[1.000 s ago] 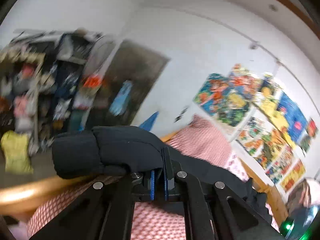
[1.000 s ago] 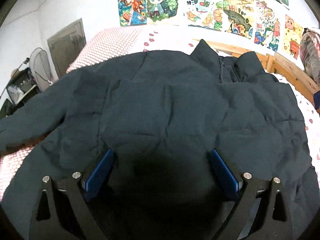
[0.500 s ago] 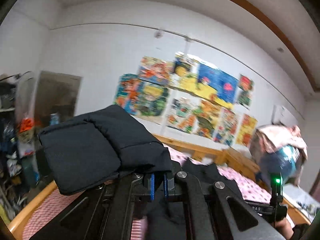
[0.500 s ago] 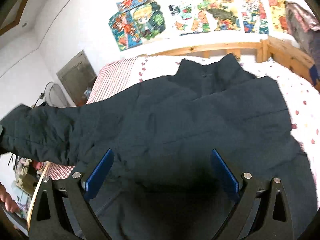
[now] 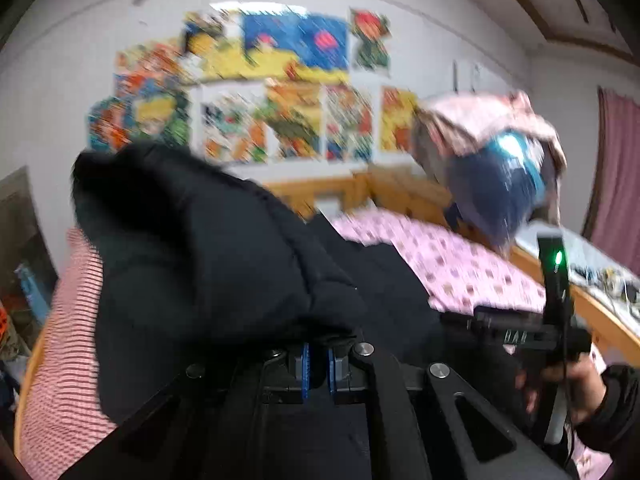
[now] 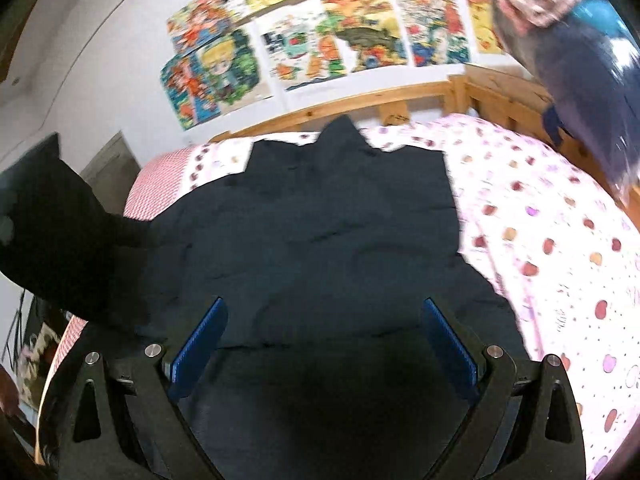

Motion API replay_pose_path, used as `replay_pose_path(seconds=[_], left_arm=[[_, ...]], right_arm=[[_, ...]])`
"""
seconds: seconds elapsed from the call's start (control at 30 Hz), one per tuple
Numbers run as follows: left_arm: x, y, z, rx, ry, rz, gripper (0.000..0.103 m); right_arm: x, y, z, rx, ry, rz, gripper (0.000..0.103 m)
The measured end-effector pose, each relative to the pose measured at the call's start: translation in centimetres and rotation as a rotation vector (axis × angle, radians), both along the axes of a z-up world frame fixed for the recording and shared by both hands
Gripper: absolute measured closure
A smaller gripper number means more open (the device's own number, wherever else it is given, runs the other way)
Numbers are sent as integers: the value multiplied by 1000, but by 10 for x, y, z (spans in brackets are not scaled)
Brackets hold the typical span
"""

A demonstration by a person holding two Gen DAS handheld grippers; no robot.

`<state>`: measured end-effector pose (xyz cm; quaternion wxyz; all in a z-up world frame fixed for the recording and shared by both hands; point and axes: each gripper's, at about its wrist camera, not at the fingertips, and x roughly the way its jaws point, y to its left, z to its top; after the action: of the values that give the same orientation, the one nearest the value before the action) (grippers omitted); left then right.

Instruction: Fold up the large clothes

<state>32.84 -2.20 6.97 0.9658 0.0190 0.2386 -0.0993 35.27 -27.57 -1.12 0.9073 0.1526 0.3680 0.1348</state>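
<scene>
Jacket: dark padded jacket (image 6: 320, 232) spread over the bed (image 6: 552, 240), collar toward the wooden headboard (image 6: 360, 104).
Sleeve: sleeve (image 5: 208, 264) lifted off the bed's left edge.
Left gripper: left gripper (image 5: 318, 368) clamped on the sleeve.
Right gripper: right gripper (image 6: 324, 344) spread apart above the jacket's hem, holding nothing.
Wall: cartoon posters (image 6: 320, 36) above the headboard.

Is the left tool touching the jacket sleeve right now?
Touching. In the left wrist view the left tool is shut on the sleeve, dark fabric pinched between its blue pads.
</scene>
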Motion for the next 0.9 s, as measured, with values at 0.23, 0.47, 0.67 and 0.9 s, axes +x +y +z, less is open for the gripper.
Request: replay_pose_path(seconds=[0.23, 0.47, 0.67, 0.9], left_arm=[[35, -40, -58, 125, 183, -91, 97], [43, -49, -98, 178, 305, -102, 96], [45, -59, -108, 211, 340, -105, 96], [48, -55, -113, 212, 361, -114, 96]], right_arm=[[19, -47, -35, 128, 24, -52, 8], [34, -73, -83, 487, 1, 38, 8], [44, -64, -103, 671, -2, 131, 8], [58, -20, -122, 768, 85, 201, 8]])
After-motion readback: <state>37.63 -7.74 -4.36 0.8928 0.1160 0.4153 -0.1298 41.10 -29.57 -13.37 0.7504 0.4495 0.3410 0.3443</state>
